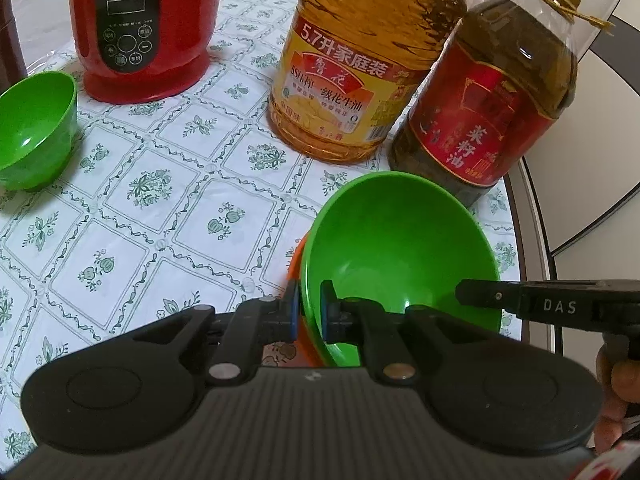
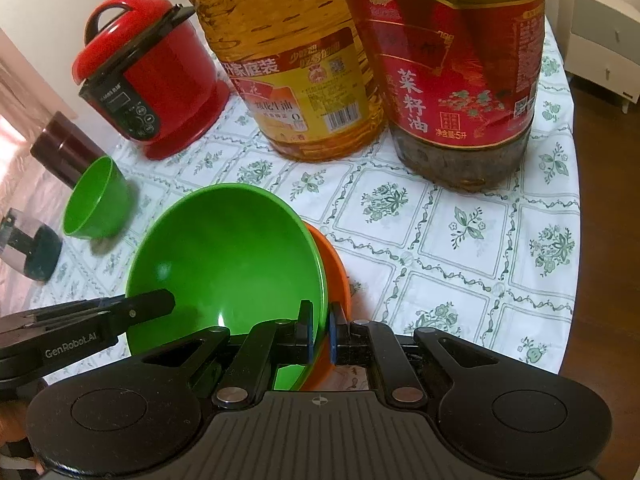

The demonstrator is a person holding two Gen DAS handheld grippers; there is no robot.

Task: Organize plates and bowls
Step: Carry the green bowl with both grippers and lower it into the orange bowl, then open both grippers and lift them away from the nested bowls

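Printed "BEAROS" above the display on the red cooker [image 1: 138, 30]. Right of the cooker, on the yellow-labelled oil bottle [image 1: 360, 60]: "5.7升家庭装", "鲁花", "一级花生油". Further right of the cooker, on the red-labelled oil bottle [image 2: 452, 72]: "菜籽油" and "净含量:5升". Marked "DAS" on the right hand-held gripper [image 1: 472, 294], seen from the left wrist view well in front of the cooker; "GenRobot.AI" on the left hand-held gripper [image 2: 160, 304], seen from the right wrist view

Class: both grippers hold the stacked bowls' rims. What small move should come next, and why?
Probably carry the stack toward the small green bowl: the left gripper and right gripper each pinch the big green bowl nested in the orange bowl.
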